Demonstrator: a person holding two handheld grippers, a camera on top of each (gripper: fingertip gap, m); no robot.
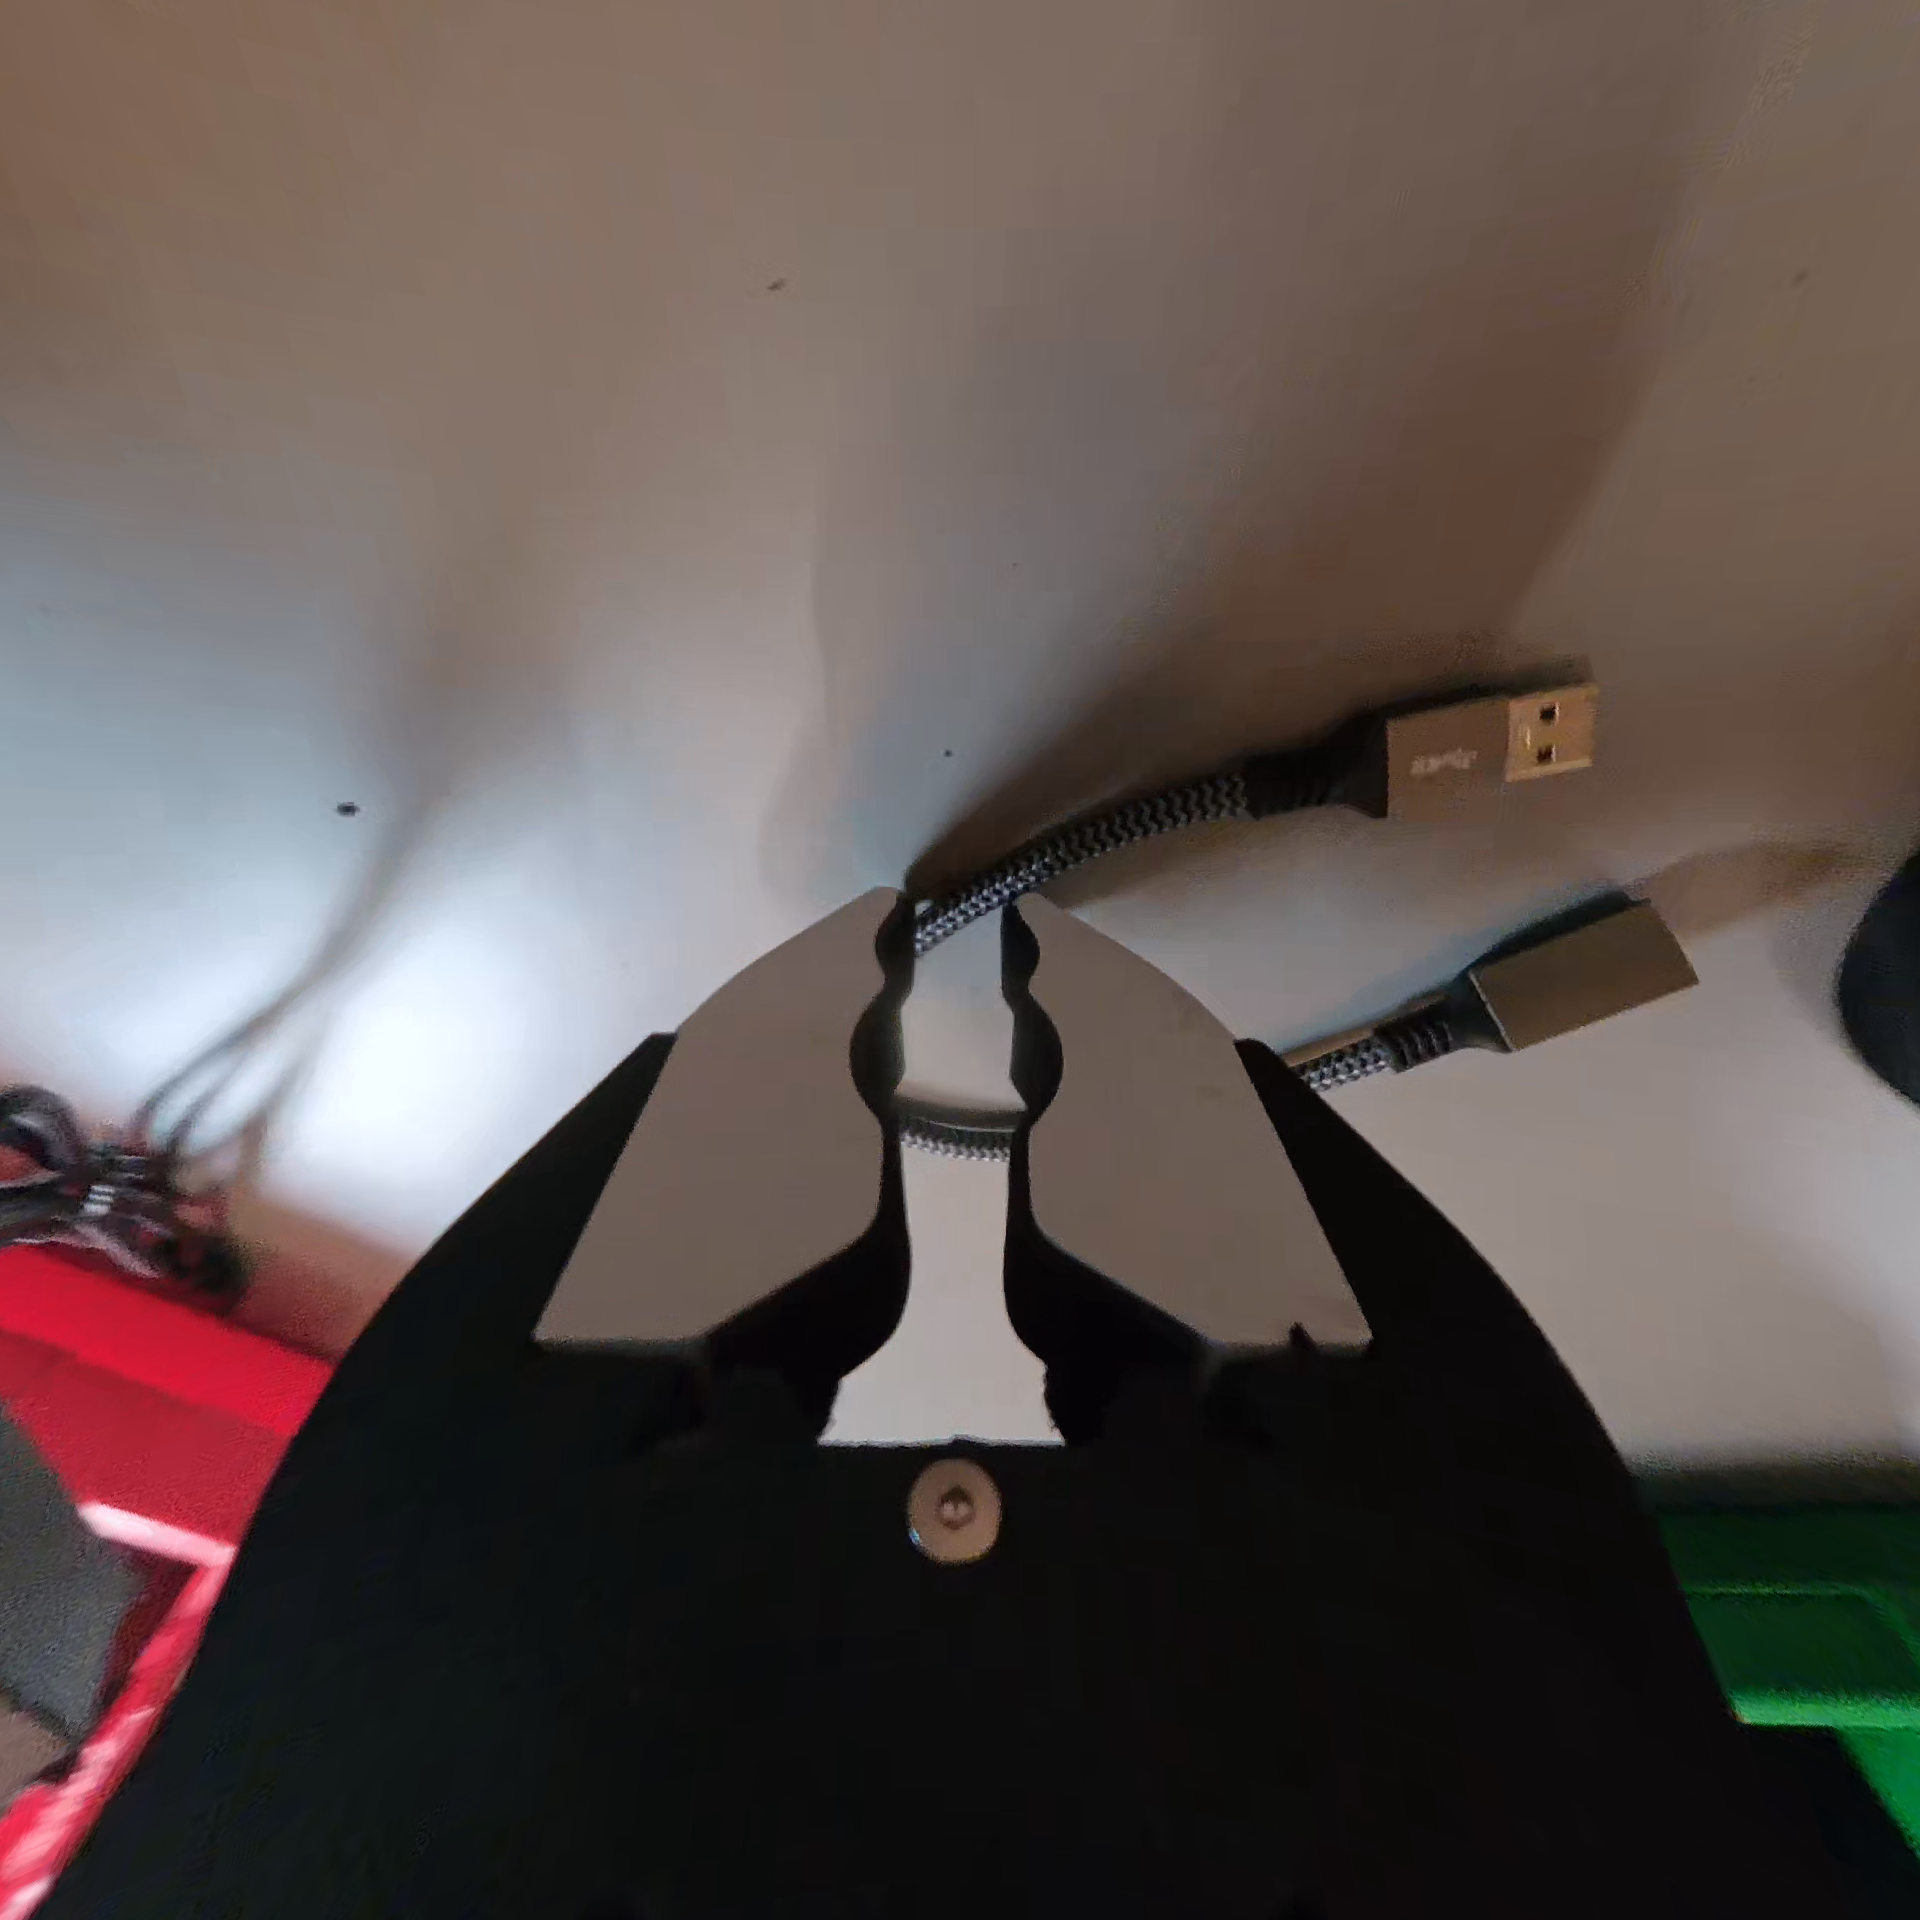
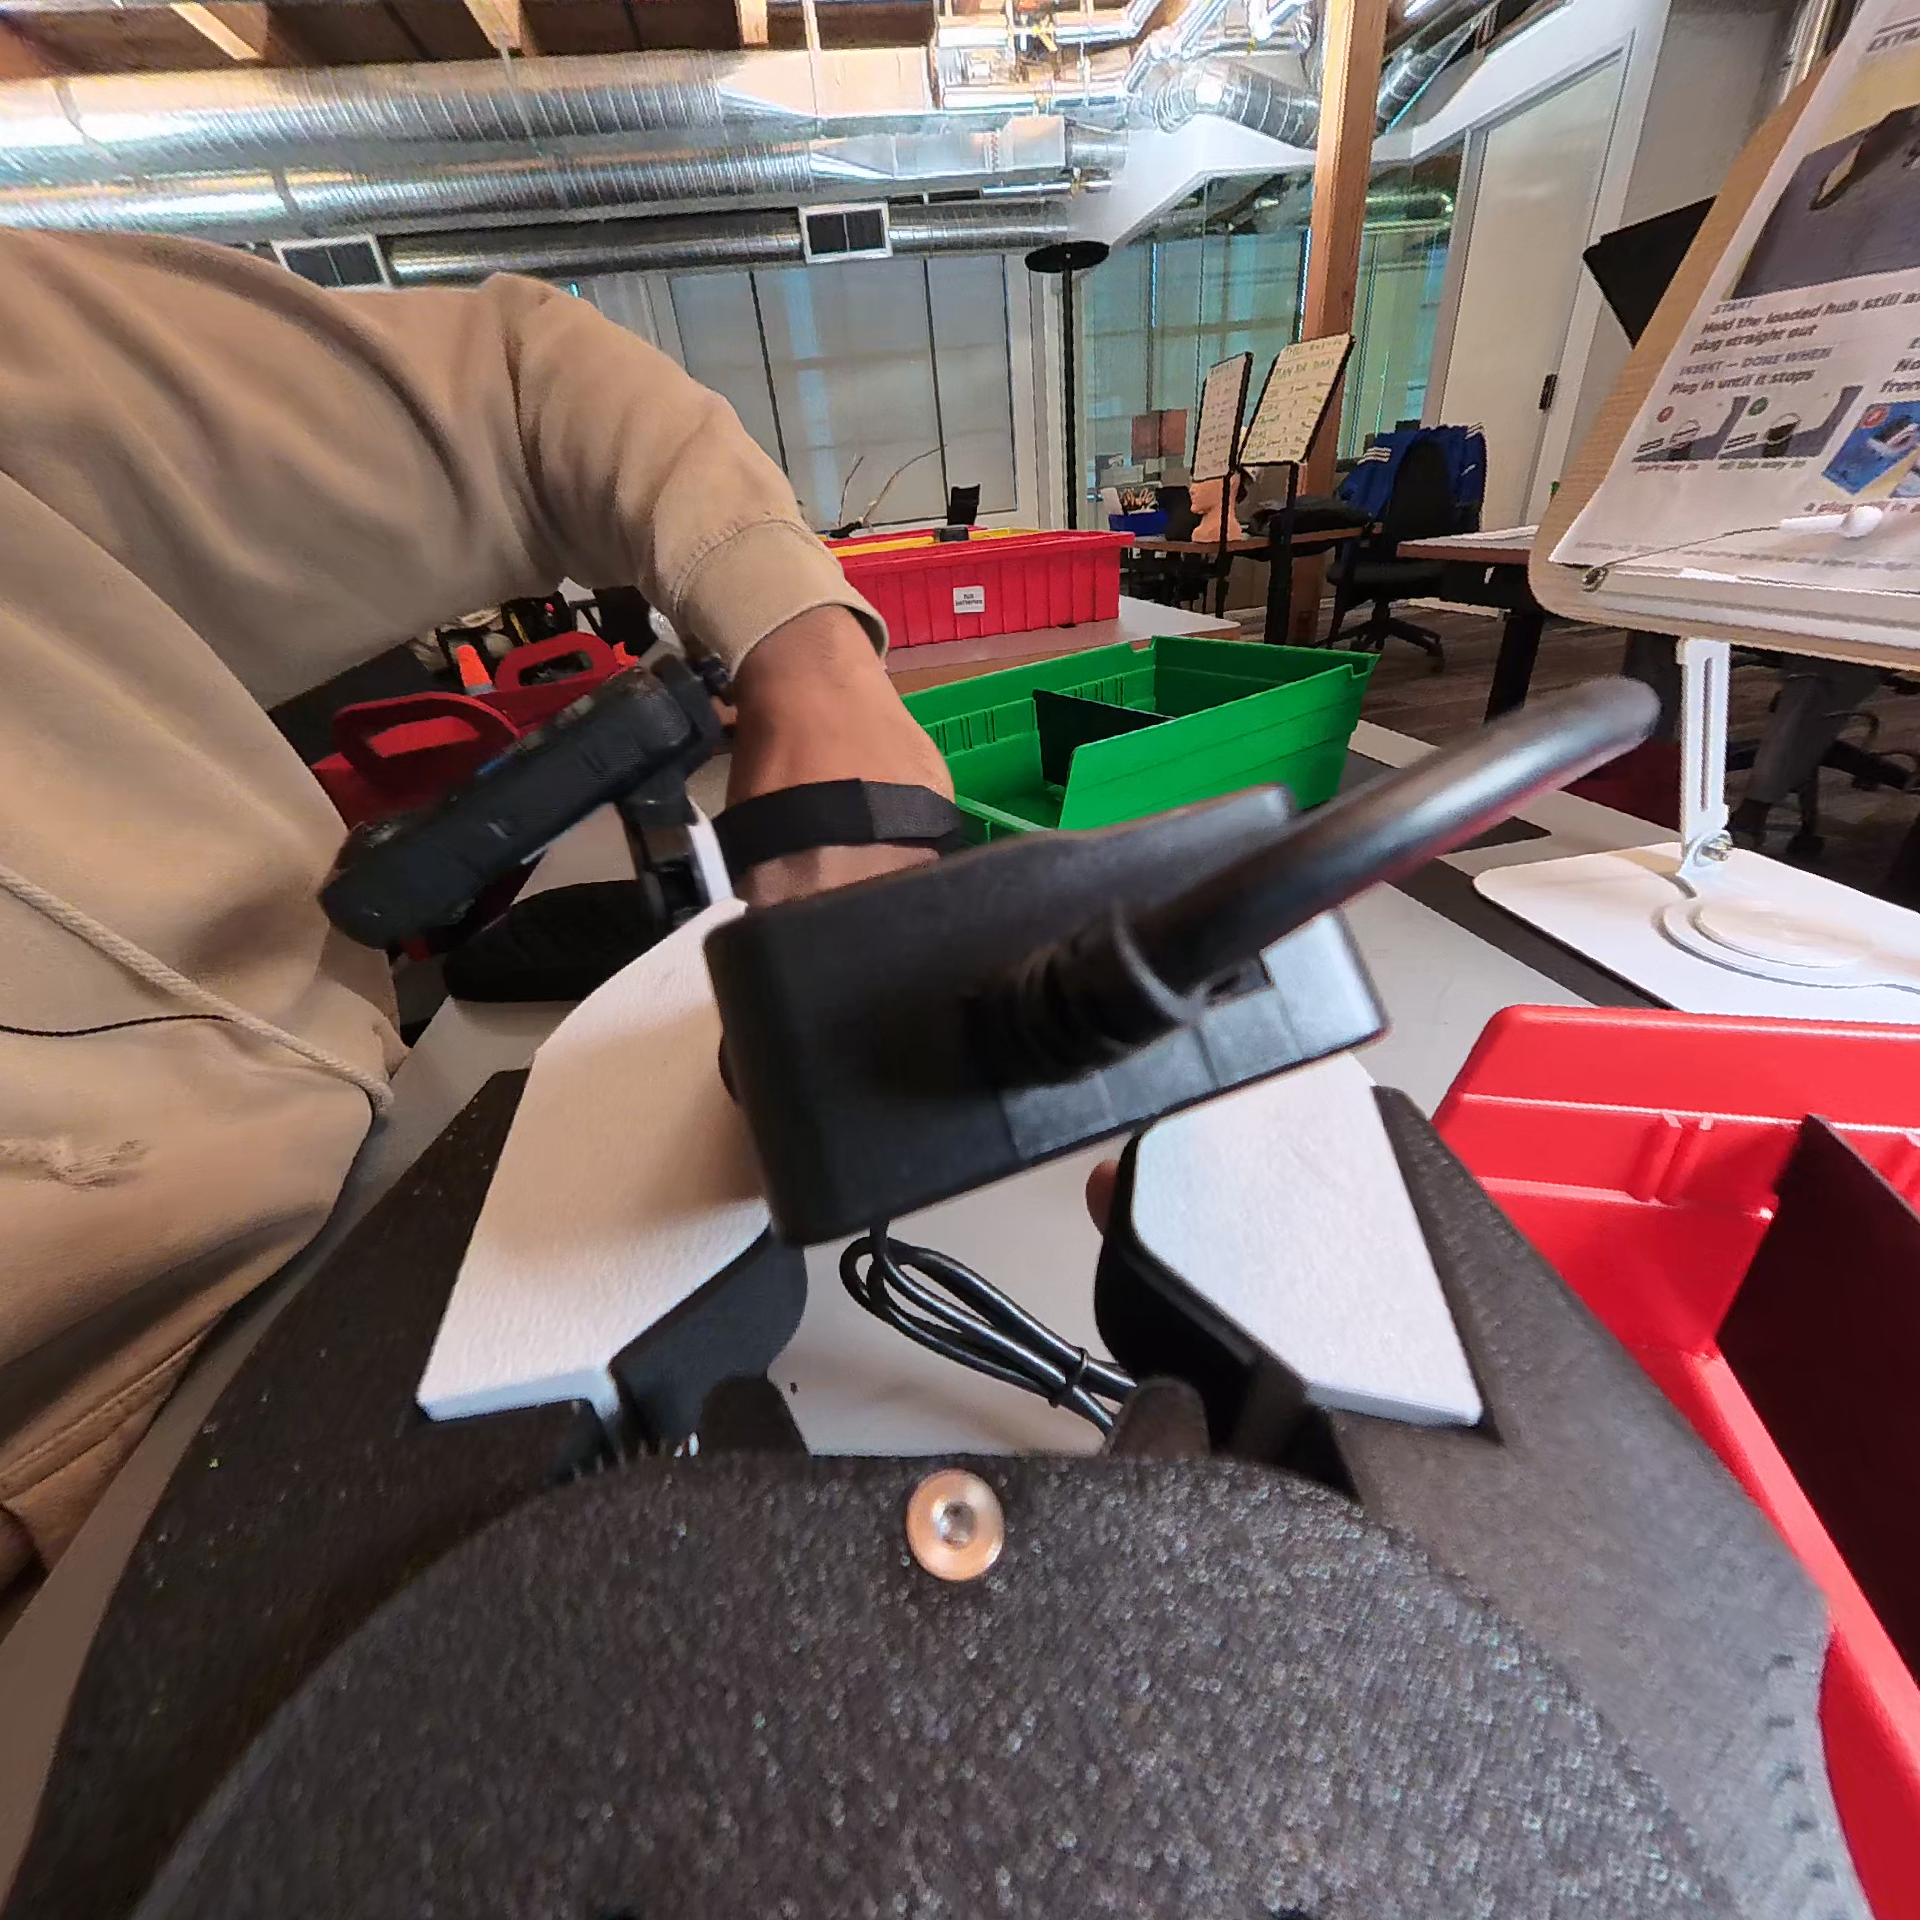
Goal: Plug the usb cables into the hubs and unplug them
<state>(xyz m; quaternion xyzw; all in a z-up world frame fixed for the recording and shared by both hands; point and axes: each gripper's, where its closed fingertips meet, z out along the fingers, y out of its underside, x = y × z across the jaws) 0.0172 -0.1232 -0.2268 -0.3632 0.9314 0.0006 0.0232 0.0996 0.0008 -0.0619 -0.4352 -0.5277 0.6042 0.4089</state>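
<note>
Cable point(image 1: 1081, 847) lies looped on the white worktop point(image 1: 623, 520), braided grey, w/ both ends off to the right: the metal plug point(image 1: 1496, 753) farther back, the socket end point(image 1: 1579, 982) nearer. Left hand-held gripper point(image 1: 956, 914) sits low over the loop, jaws parted a little, the cord passing between the tips. Not clamped yet, as far as I can see.

Risk here: closing on mid-cord rather than the plug body. That gives no control of the plug's angle, so it would dangle and miss the port. Cord's stiff and curved, so it could also spring out of the tips.

Over to the right hand-held gripper point(image 2: 935, 1164): clenched on the hub point(image 2: 1039, 1018), a black box held tilted above the worktop, a thick black lead point(image 2: 1403, 810) running out up-right and a thin wire point(image 2: 966, 1309) hanging below. Grip looks off-centre; a push from the plug could twist the hub in the jaws, I'd say. Which face has the free ports? Can't tell.

Around: red bin point(image 1: 125, 1475) w/ a dark cable bundle point(image 1: 94, 1174) at left, green bin point(image 2: 1143, 727) beyond the person's arm point(image 2: 520, 436), another red bin point(image 2: 1714, 1195) hard against the right side, instruction board point(image 2: 1766, 312) on a white stand. That near red bin crowds any rightward swing.
</note>
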